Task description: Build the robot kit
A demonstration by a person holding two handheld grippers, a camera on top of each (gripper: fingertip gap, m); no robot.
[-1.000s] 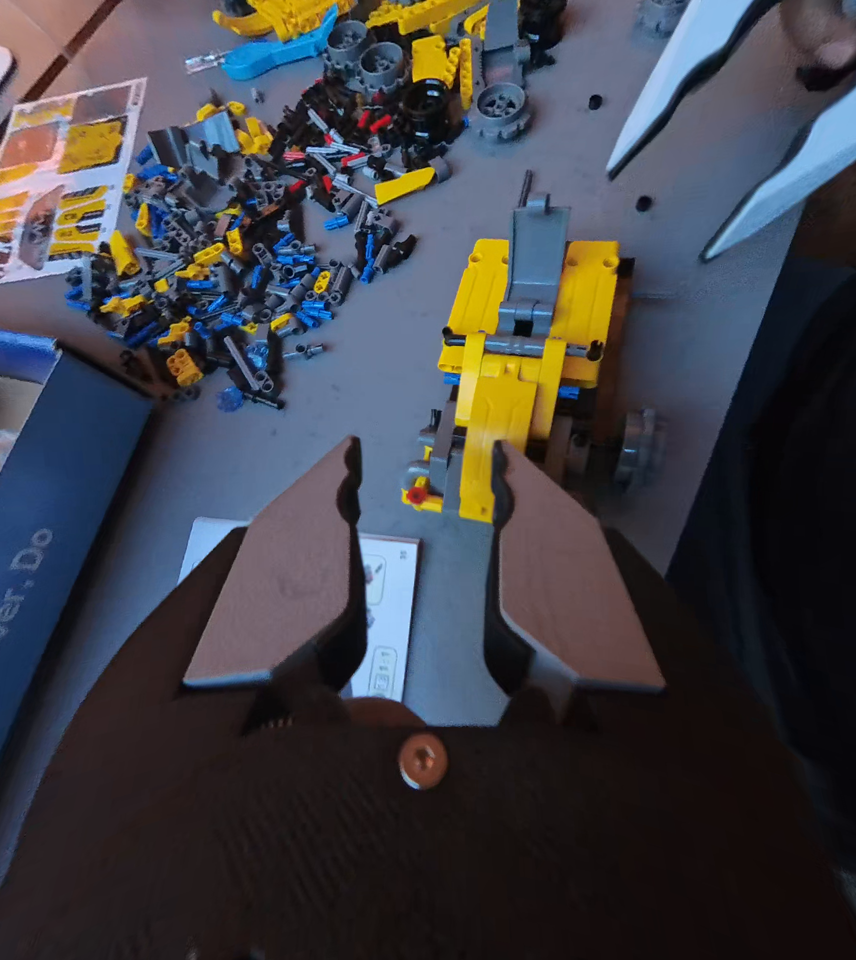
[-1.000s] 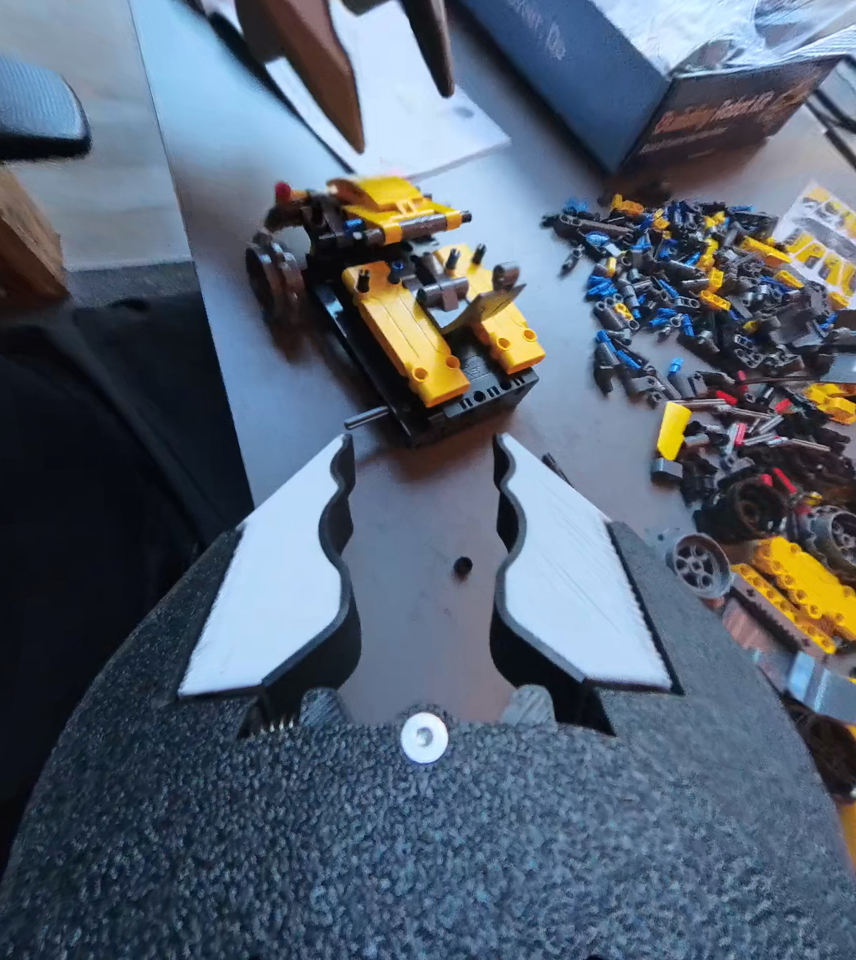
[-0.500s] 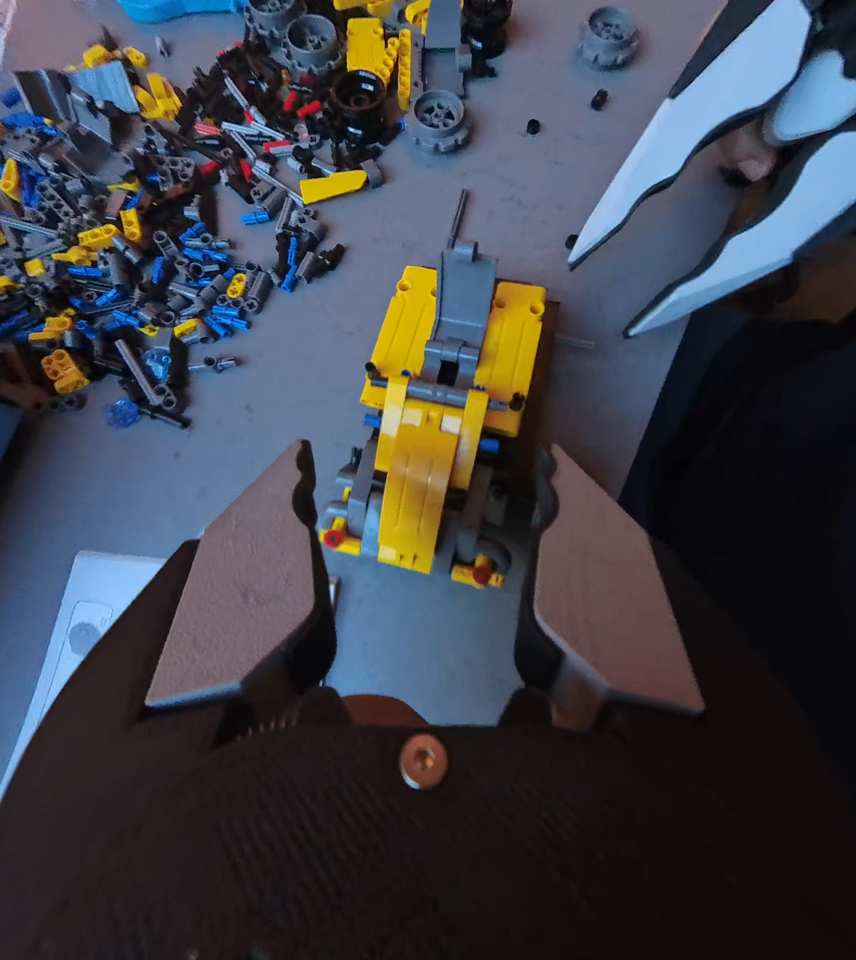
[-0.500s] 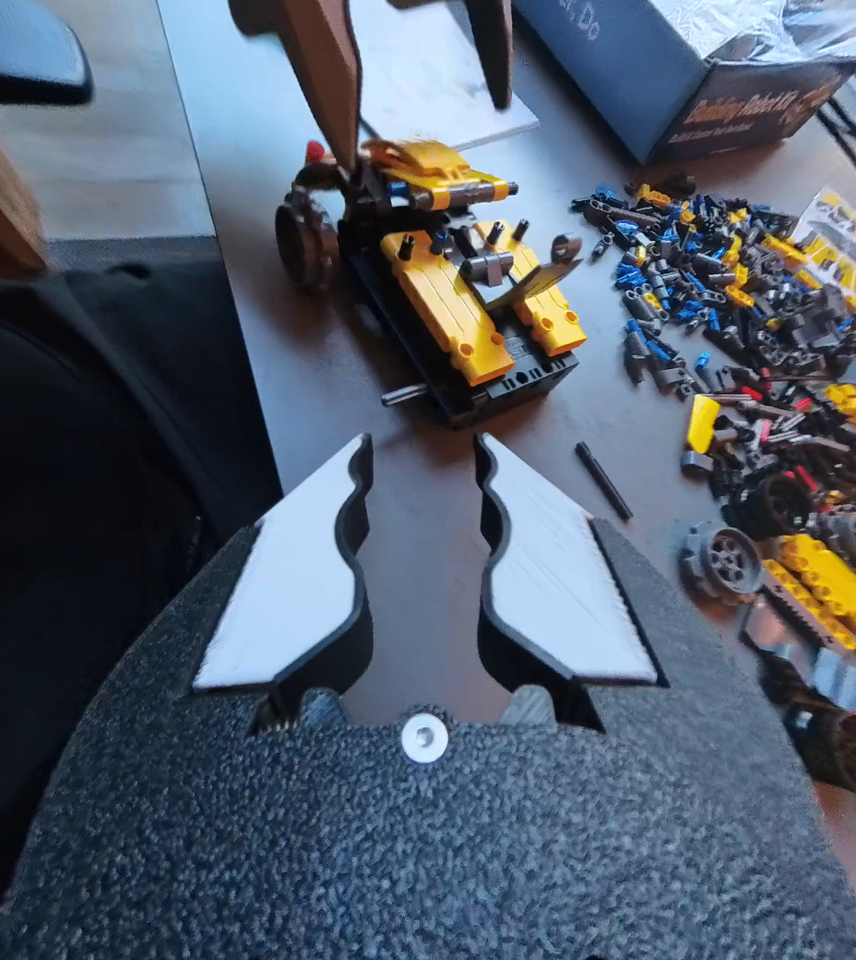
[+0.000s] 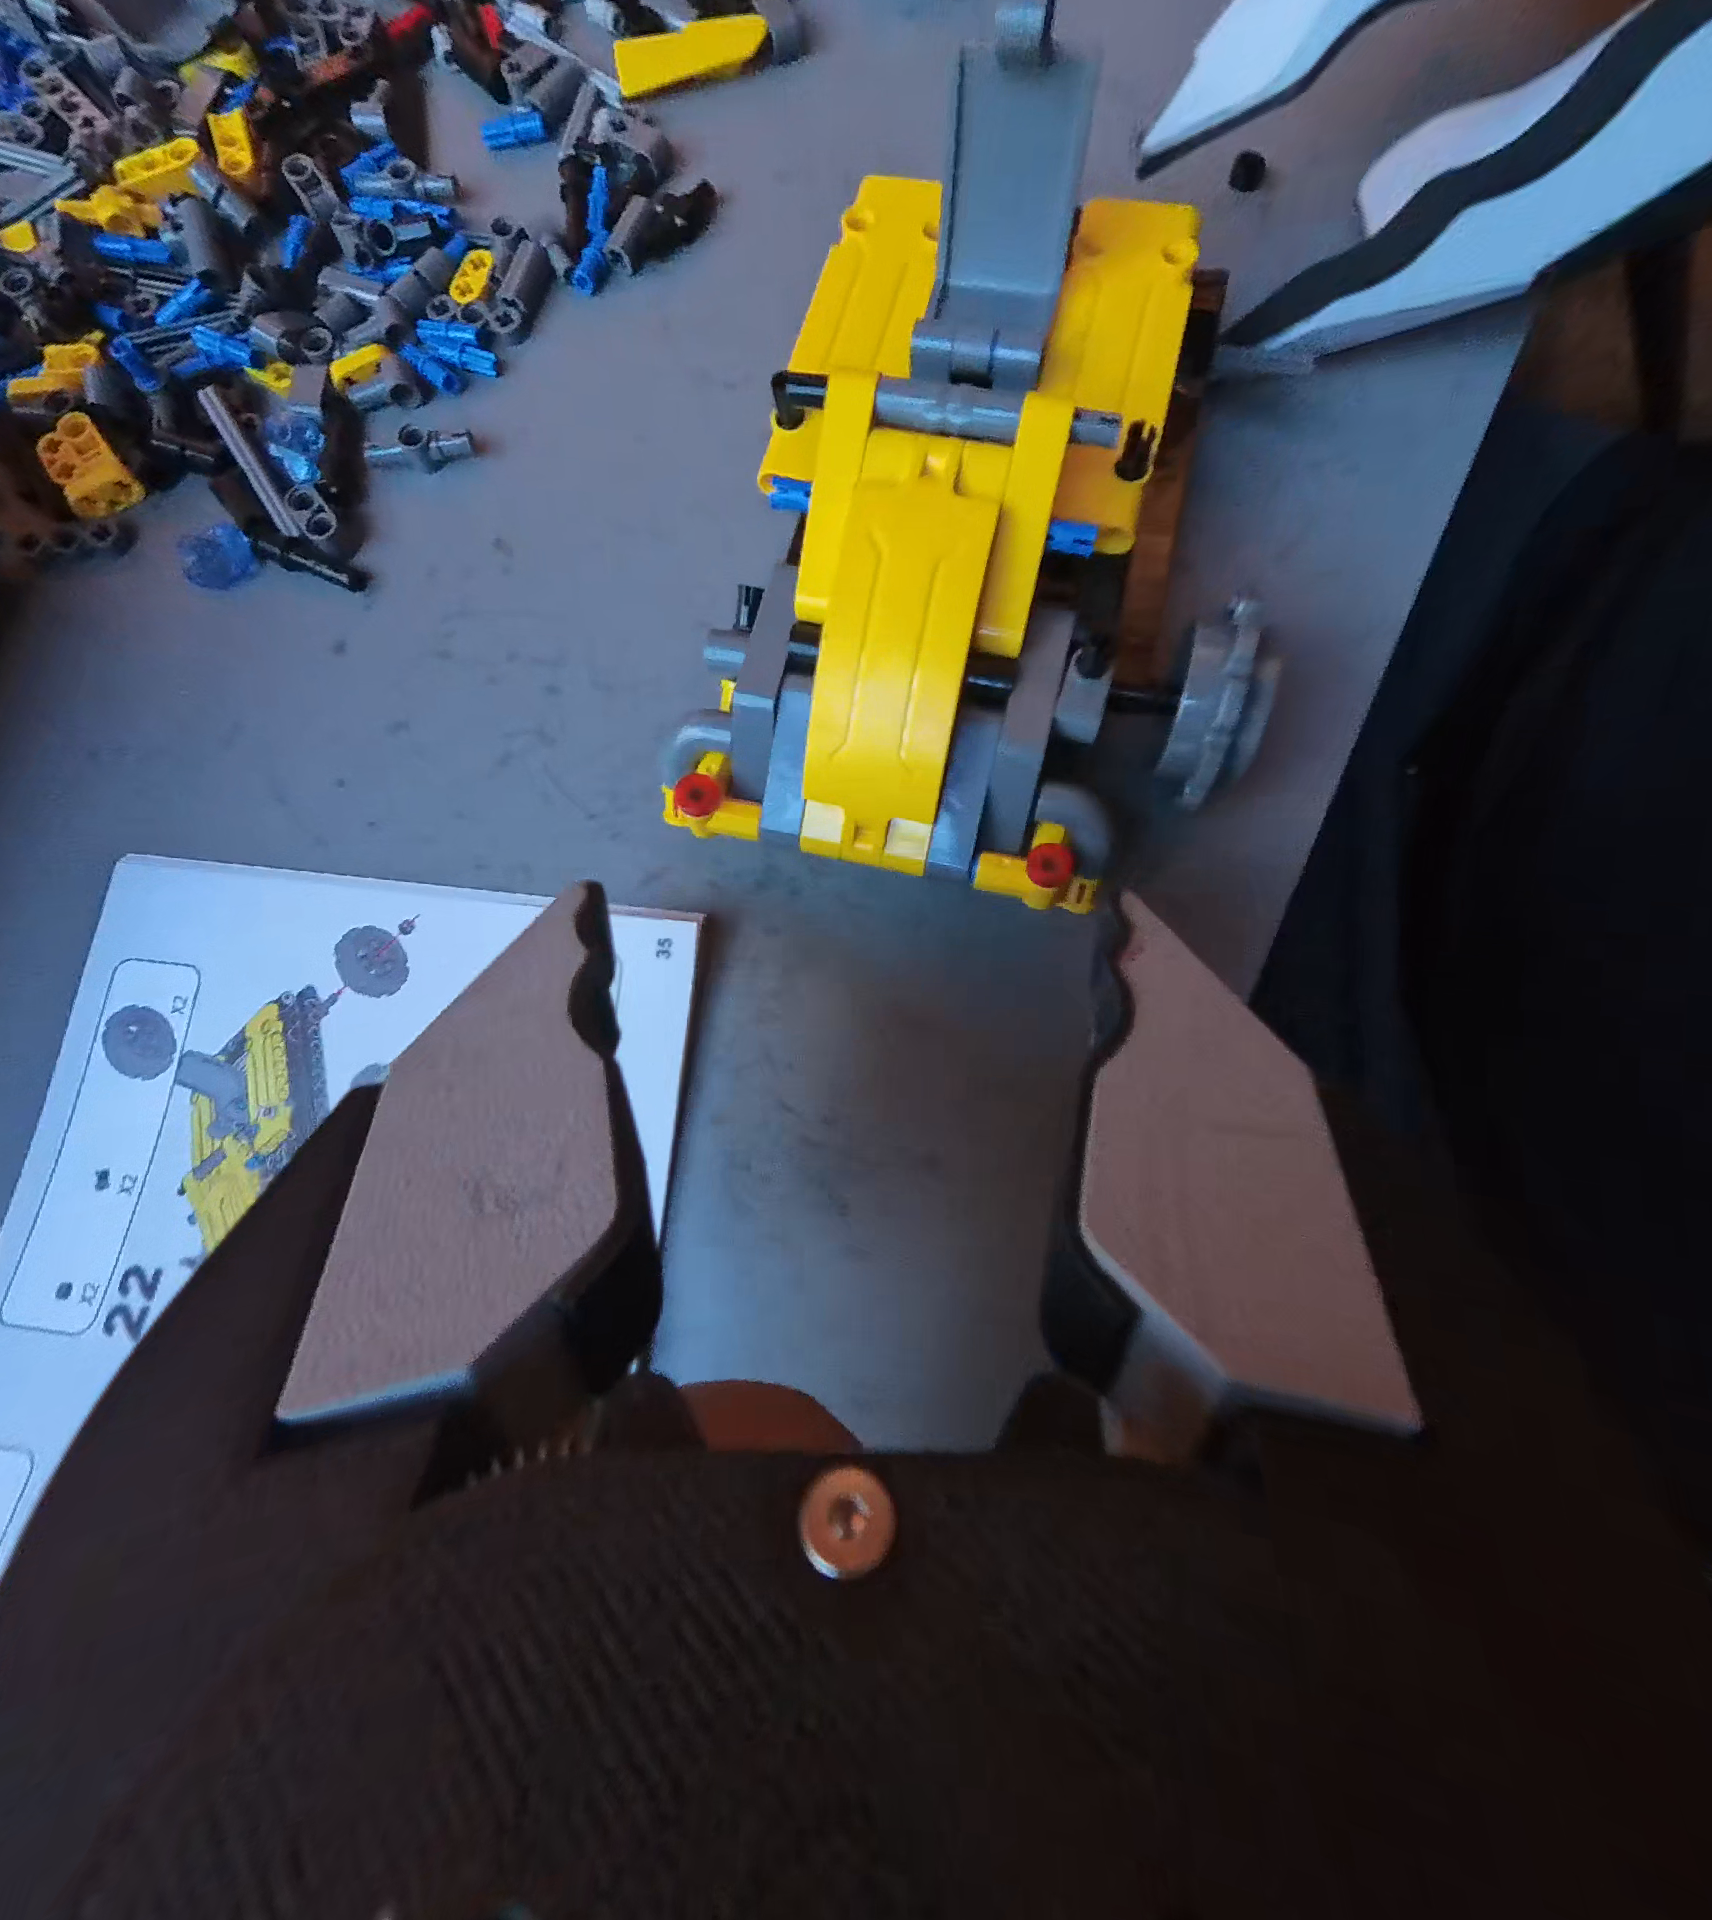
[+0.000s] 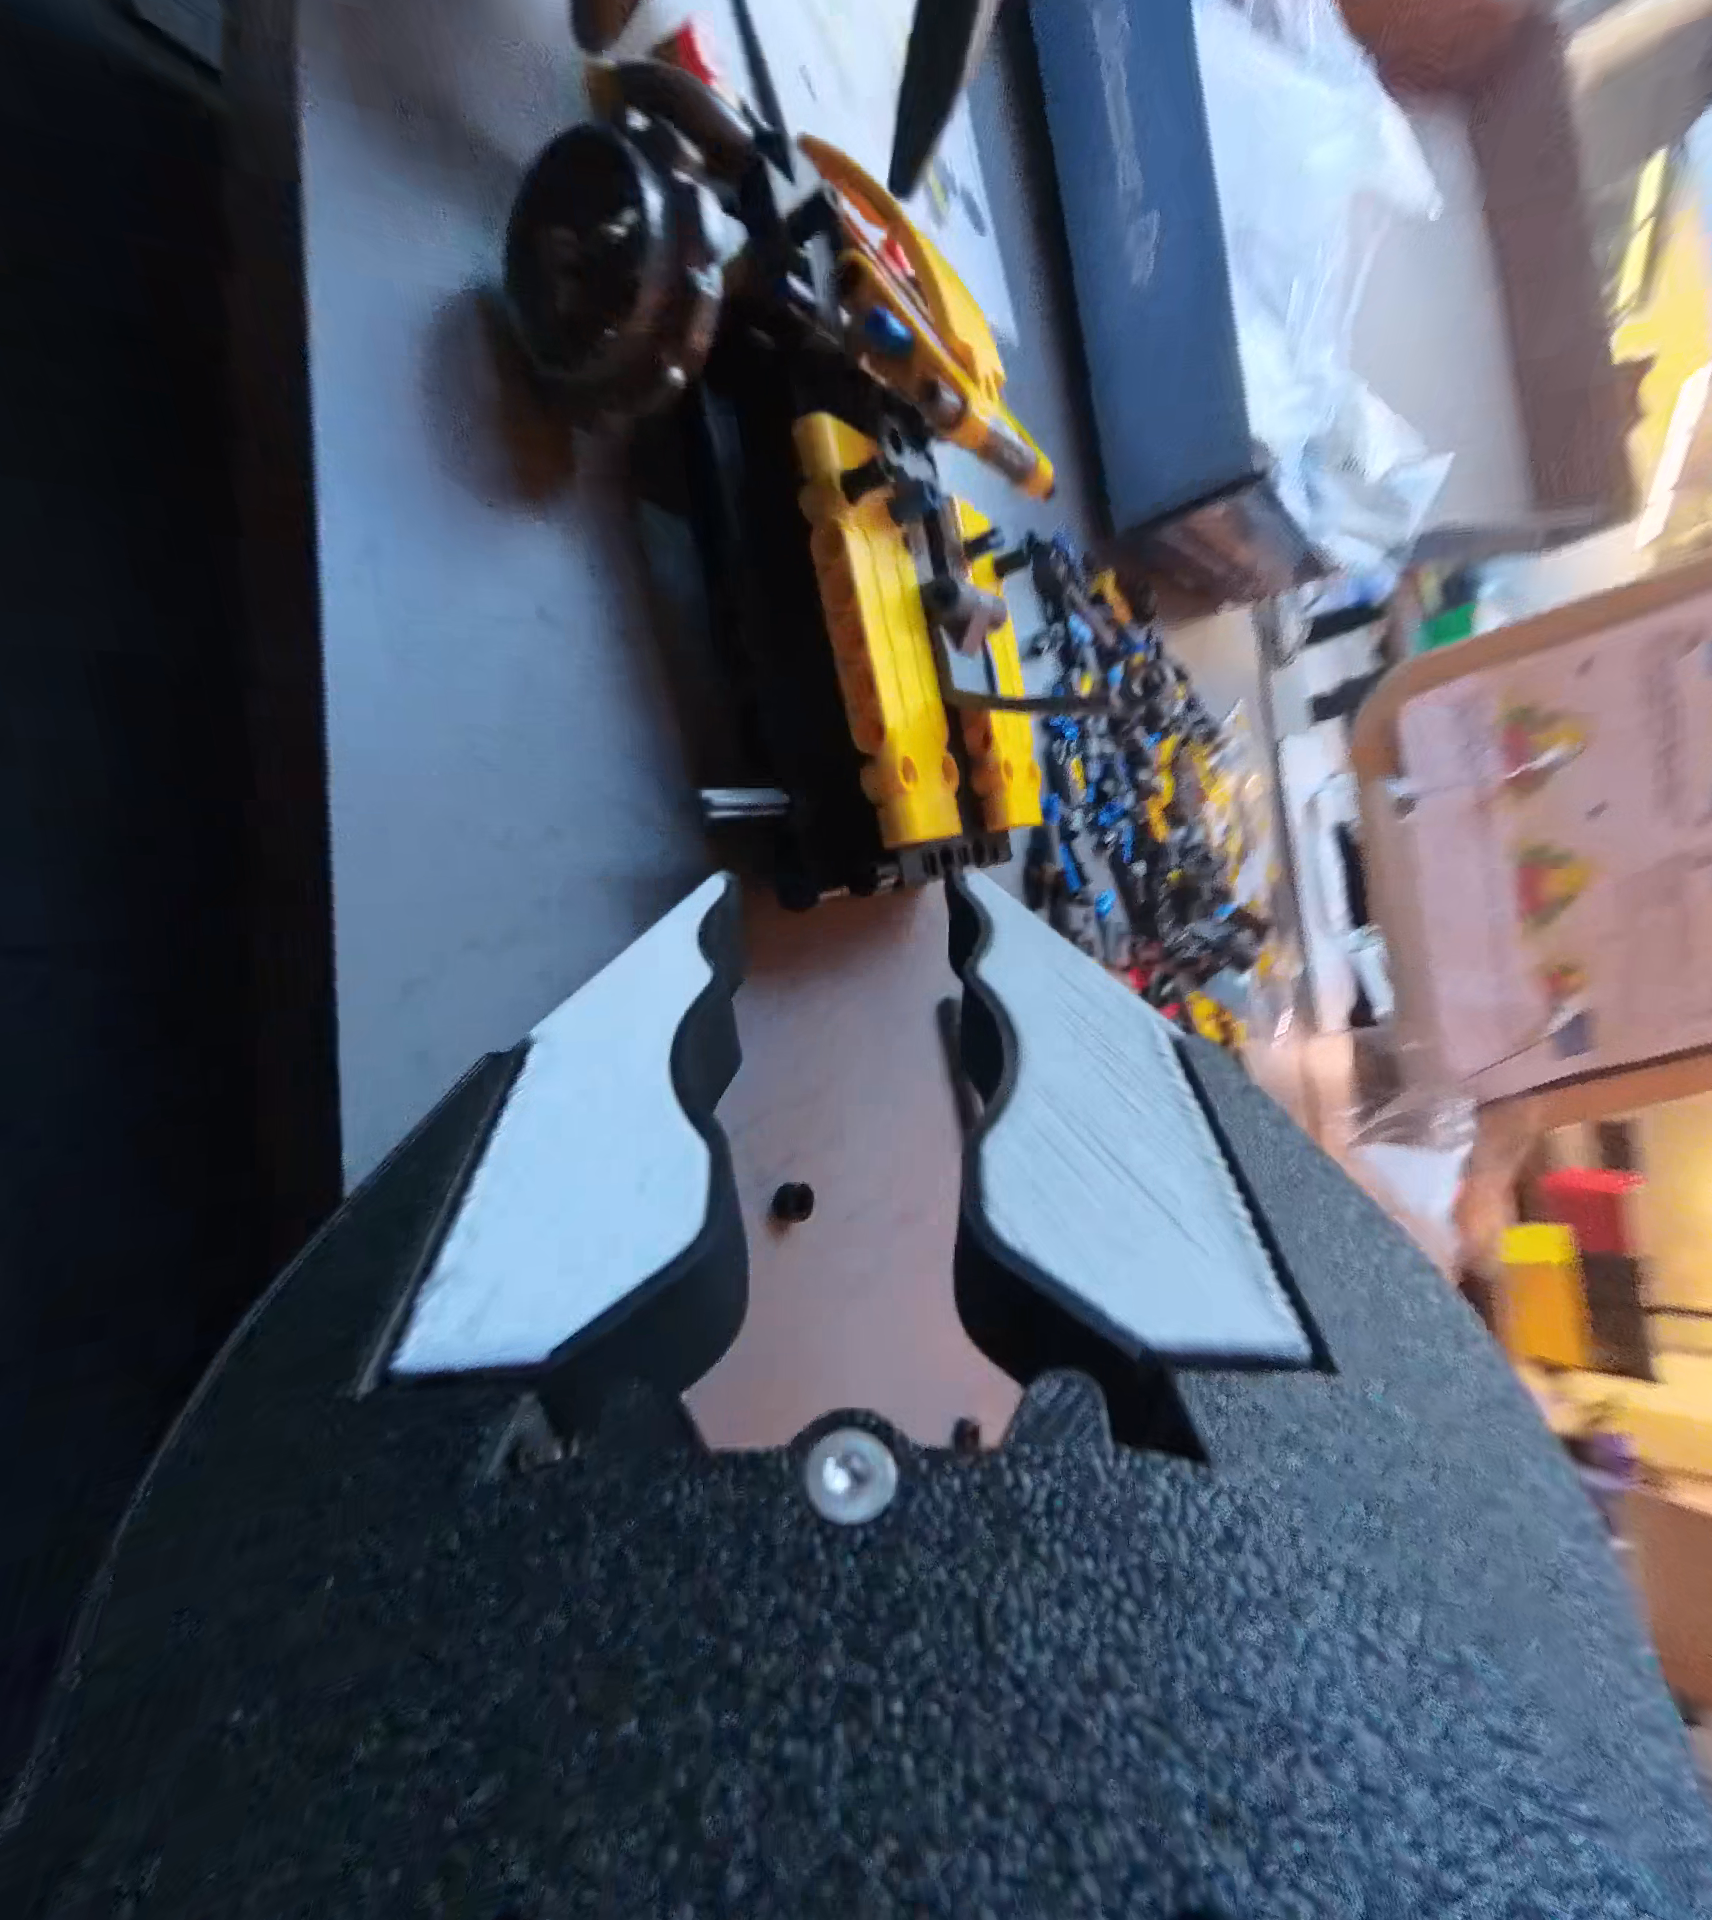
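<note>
With jaws spread and empty, our left gripper (image 5: 852,935) and right gripper (image 6: 836,894) face opposite ends of the half-built yellow-and-grey plastic brick vehicle (image 5: 945,540) on the grey surface (image 5: 519,707), probably light but fragile, best gripped by its stiff chassis.

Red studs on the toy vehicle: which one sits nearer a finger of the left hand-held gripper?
The right-hand red stud, just above the right finger; the other red stud sits farther off.

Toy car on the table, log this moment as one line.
left gripper: open, empty, just short of toy car | right gripper: open, empty, at car's other end | loose parts beside car | booklet under left finger
</note>
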